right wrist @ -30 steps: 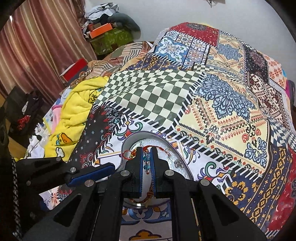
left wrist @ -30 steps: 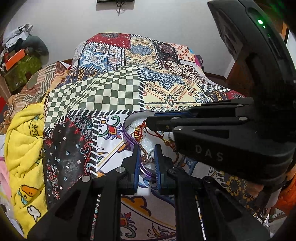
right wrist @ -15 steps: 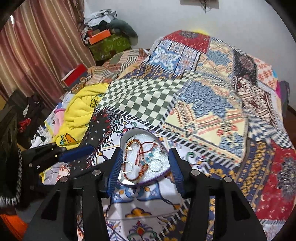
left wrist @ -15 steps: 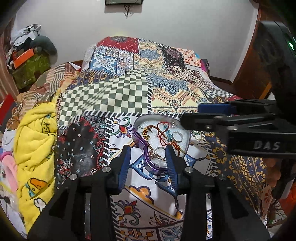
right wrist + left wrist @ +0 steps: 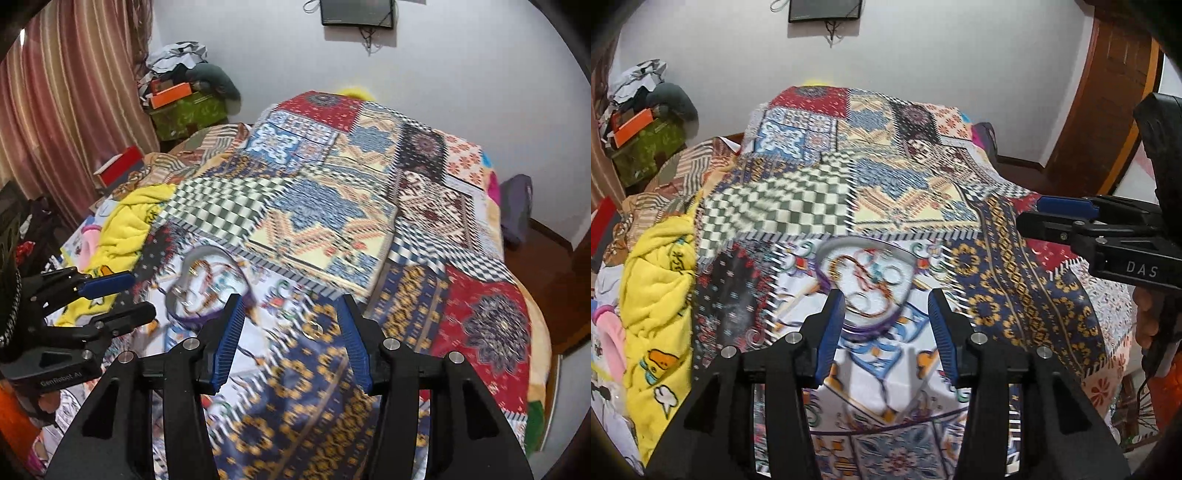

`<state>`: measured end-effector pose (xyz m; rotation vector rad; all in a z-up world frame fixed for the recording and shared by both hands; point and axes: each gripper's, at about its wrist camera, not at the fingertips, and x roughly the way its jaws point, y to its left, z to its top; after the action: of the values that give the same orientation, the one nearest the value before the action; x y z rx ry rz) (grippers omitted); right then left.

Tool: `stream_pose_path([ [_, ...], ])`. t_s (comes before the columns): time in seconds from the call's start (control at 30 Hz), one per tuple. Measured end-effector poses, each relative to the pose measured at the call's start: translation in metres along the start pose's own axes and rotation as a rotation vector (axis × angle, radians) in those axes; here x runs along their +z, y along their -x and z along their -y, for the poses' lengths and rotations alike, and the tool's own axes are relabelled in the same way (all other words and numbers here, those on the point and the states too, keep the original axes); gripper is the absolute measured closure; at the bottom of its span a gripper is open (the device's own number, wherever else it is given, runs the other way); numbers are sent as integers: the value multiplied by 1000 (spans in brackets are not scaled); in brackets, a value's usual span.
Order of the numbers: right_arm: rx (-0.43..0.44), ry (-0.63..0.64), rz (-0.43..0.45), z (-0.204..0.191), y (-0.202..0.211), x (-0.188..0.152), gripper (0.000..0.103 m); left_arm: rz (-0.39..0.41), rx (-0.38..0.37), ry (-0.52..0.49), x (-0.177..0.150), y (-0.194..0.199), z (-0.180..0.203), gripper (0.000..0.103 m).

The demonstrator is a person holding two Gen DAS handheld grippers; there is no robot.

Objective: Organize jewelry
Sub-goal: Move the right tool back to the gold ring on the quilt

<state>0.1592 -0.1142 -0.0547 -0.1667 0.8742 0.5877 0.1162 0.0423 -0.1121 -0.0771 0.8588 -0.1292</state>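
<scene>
Yellow blanket (image 5: 653, 295): far left of the left wrist view, bunched at the bed's edge; a side detail, well apart from the task's things.

Left gripper (image 5: 886, 325): a second ago its fingers were nearly pressed together right at the dish rim; now they are spread wide, empty, pulled back above the patchwork bedspread (image 5: 820, 199).

Jewelry dish (image 5: 866, 284): centre of the left wrist view, lying on the bedspread just beyond and between the blue pads; in the right wrist view it sits left of centre (image 5: 210, 288), outside that claw's span.

Jewelry (image 5: 864, 280): a red cord, beads and several rings, blurred, all inside the dish. Nothing is pinched by either claw.

Right gripper (image 5: 291, 332): a second ago its fingers were closed on a cord over the dish; now they are spread wide and empty, drawn back and aimed at the blue-and-gold patch, right of the dish.

Meaning for the task: both claws have let go and withdrawn with the pieces left in the dish, so I judge this placing step finished, perhaps the whole job.

Left view only: the dish head-on, its contents, and the right gripper side-on at the right edge.

Right view only: the curtain (image 5: 70, 110) and clutter at upper left, the bed's right half, the left gripper at the left edge with its fingers apart.
</scene>
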Motion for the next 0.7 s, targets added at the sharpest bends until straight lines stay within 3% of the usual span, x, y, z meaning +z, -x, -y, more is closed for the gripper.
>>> stream_pose_path([
  [0.4,-29,-49,-115,37,-24,-43,55,-111,-75,12,-11,-50,35,57],
  [0.7,-4,-10,-154,34,-58,-46,55,-118,-85,1,-8,-72,45,57],
])
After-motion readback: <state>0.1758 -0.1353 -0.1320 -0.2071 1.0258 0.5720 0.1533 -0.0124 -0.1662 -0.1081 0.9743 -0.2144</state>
